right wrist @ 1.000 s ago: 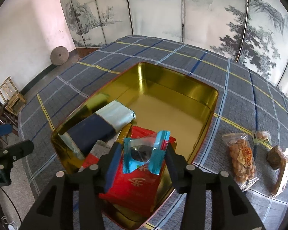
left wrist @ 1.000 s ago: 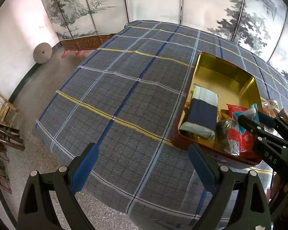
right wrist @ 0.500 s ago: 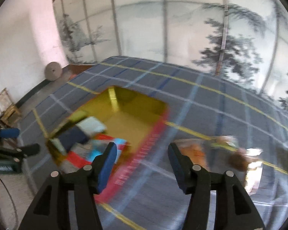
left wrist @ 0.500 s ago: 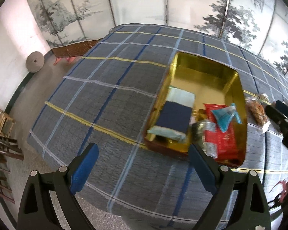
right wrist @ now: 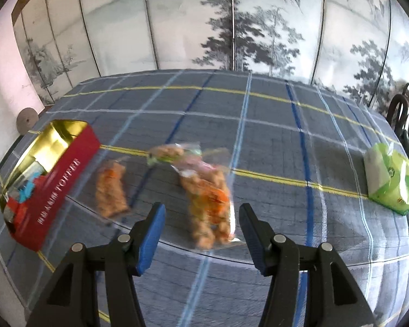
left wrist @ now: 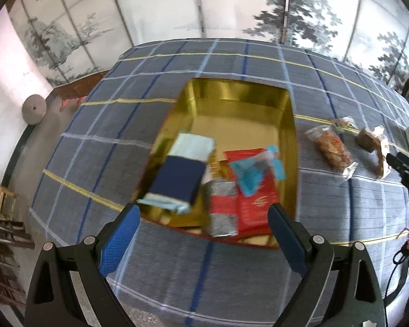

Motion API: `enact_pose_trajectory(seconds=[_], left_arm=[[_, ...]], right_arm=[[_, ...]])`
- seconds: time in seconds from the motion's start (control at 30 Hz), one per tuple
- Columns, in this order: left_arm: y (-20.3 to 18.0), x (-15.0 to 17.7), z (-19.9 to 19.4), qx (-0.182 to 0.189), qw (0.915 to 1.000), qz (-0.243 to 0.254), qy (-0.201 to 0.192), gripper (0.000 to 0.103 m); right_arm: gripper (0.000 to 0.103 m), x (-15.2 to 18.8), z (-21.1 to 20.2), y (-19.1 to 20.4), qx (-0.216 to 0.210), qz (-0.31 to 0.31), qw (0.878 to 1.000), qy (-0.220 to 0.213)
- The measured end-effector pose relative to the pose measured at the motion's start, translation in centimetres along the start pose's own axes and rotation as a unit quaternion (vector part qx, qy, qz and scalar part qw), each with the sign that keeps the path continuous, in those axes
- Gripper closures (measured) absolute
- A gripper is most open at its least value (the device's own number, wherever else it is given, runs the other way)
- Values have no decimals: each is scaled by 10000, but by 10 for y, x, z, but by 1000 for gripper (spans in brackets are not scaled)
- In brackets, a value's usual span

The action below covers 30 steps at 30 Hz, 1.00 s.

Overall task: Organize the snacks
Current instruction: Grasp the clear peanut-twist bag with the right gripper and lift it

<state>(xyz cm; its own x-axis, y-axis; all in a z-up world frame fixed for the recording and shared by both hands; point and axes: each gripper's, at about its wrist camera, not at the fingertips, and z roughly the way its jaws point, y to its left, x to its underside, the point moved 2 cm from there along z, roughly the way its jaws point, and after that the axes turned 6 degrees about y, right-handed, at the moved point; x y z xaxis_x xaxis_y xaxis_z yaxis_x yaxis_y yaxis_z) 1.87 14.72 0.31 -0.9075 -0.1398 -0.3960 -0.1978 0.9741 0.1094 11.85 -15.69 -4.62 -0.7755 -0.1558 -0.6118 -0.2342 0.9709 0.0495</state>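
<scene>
From the left wrist, the left gripper (left wrist: 201, 234) hangs with its jaws wide apart and empty above the near edge of the gold tin (left wrist: 290, 136), which already holds a navy packet (left wrist: 177, 182), a red packet (left wrist: 255, 199) and a blue-wrapped sweet (left wrist: 249, 174). Piled so near the rim, they could spill if the tin is nudged.

From the right wrist, the right gripper (right wrist: 201, 234) is also spread and empty, with the clear bag of fried snacks (right wrist: 210, 204) on the checked cloth (right wrist: 272, 109) just ahead between its pads. The view is blurred; a hasty close may catch only crinkly film and slip. A second snack bag (right wrist: 110, 190) lies between it and the tin.
</scene>
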Motion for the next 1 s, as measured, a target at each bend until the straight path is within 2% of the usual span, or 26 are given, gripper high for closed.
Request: enact_pose_trajectory(seconds=[0.17, 0.43, 0.53, 0.6, 0.77, 1.0], left_arm=[[-39, -11, 2, 67, 9996, 282, 28, 10], [-99, -28, 9, 238, 9976, 655, 16, 10], [-117, -33, 14, 320, 9967, 748, 27, 10], [-128, -36, 20, 384, 9963, 761, 98, 10], [-148, -42, 34, 718, 9948, 637, 329, 10], [-166, -49, 48, 951, 9936, 400, 451, 10]], right_arm=[[46, 3, 19, -9, -72, -87, 9999, 128], [46, 0, 39, -15, -263, -26, 9996, 101], [50, 2, 43, -17, -344, 40, 9994, 85], [63, 4, 43, -16, -414, 33, 9991, 78], [66, 12, 39, -17, -294, 10, 9996, -6], [66, 27, 28, -38, -8, 413, 9991, -28]])
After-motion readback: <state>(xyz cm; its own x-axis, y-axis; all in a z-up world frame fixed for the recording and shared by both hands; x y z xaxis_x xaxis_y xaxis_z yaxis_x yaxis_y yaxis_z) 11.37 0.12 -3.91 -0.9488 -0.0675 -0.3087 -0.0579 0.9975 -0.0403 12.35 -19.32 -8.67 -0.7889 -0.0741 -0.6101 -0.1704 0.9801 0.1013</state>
